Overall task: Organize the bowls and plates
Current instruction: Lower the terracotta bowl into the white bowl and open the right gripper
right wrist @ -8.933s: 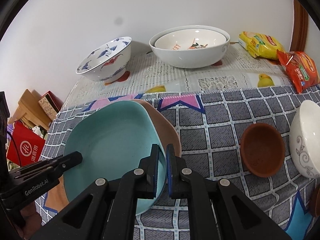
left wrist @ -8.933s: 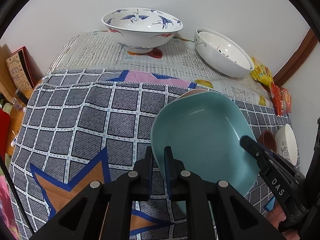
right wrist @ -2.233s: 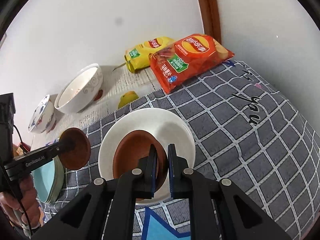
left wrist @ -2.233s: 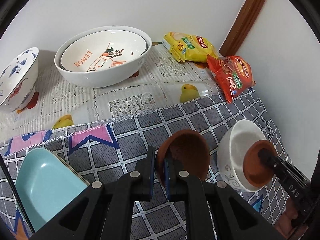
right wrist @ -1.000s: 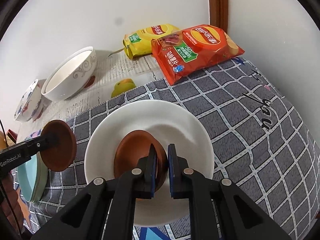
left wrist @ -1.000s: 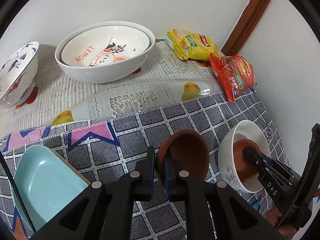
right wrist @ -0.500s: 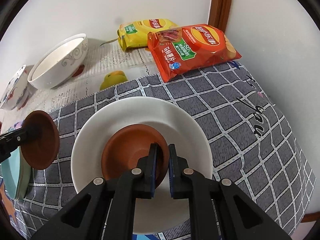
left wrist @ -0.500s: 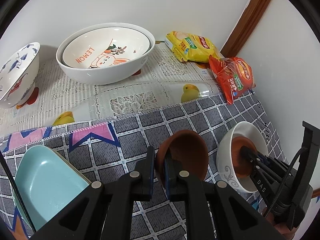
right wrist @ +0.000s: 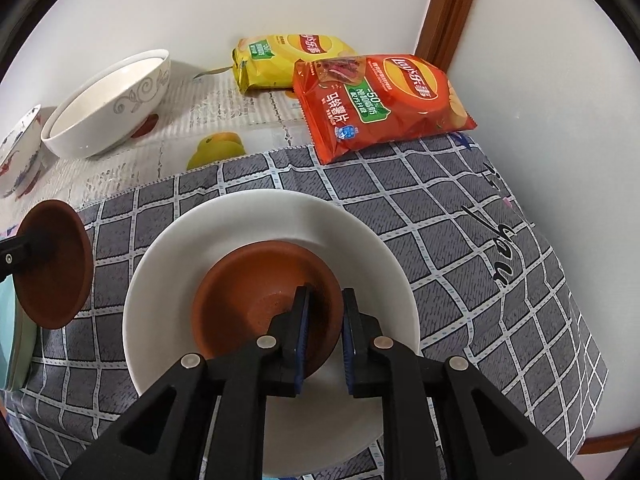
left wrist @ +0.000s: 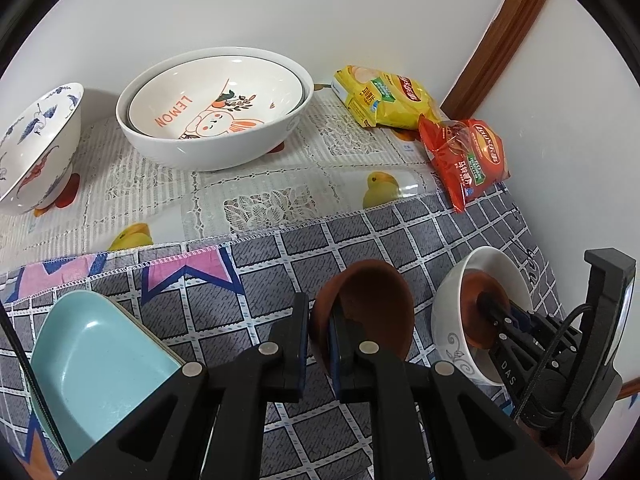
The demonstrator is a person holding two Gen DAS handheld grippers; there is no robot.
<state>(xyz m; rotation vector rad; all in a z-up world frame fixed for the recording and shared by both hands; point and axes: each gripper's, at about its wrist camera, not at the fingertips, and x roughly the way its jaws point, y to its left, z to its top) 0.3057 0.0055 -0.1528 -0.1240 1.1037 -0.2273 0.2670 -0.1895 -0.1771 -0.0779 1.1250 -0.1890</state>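
Your left gripper [left wrist: 319, 332] holds a brown bowl [left wrist: 370, 304] by its rim, tilted above the table [left wrist: 280, 248], while your right gripper [right wrist: 323, 334] reaches into the white bowl [right wrist: 360, 236], jaws parted around the rim of the second brown bowl [right wrist: 248, 292] resting inside.

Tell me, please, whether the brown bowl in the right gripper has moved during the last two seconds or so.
Yes. The brown bowl has gone down into the white bowl and now sits at its bottom, and the right gripper has opened around its rim.

We see a tabletop [left wrist: 248, 264] under a grey checked cloth [right wrist: 460, 216] and a lace cover (farther back). On it: nested white bowls [left wrist: 216, 108], crane bowl [left wrist: 36, 148], teal plate [left wrist: 96, 360], two chip bags [right wrist: 380, 100].
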